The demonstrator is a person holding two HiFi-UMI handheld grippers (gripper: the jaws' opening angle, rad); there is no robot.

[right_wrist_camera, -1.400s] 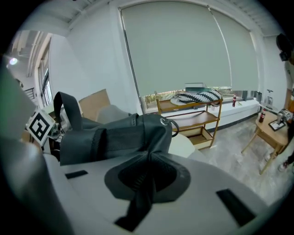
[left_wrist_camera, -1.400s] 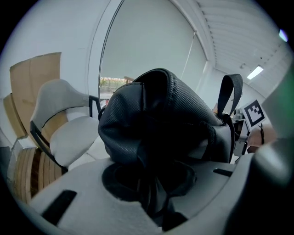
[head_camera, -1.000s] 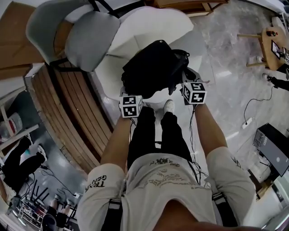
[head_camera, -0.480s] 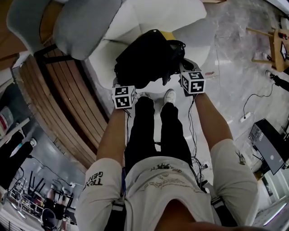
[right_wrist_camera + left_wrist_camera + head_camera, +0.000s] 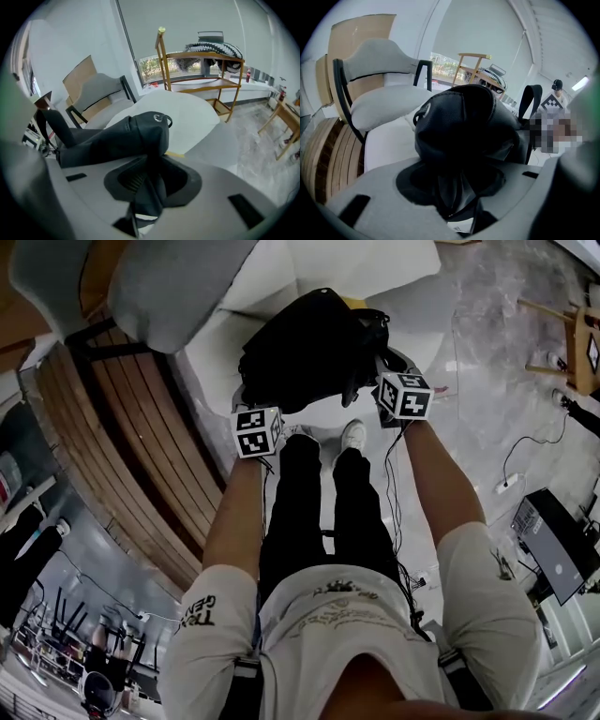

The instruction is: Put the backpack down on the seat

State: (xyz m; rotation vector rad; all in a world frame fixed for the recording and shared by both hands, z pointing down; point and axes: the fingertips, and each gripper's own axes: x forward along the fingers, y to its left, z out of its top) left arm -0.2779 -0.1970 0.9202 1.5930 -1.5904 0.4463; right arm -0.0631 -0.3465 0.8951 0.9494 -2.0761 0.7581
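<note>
Forearms stretched forward and down. Left gripper and right gripper level, flanking backpack. Both sets of jaws clenched on black backpack fabric. Backpack held over white seat; contact with seat unclear. Grey chair close at left, floor open at right. Backpack underside hidden; seat cut off at top edge.
</note>
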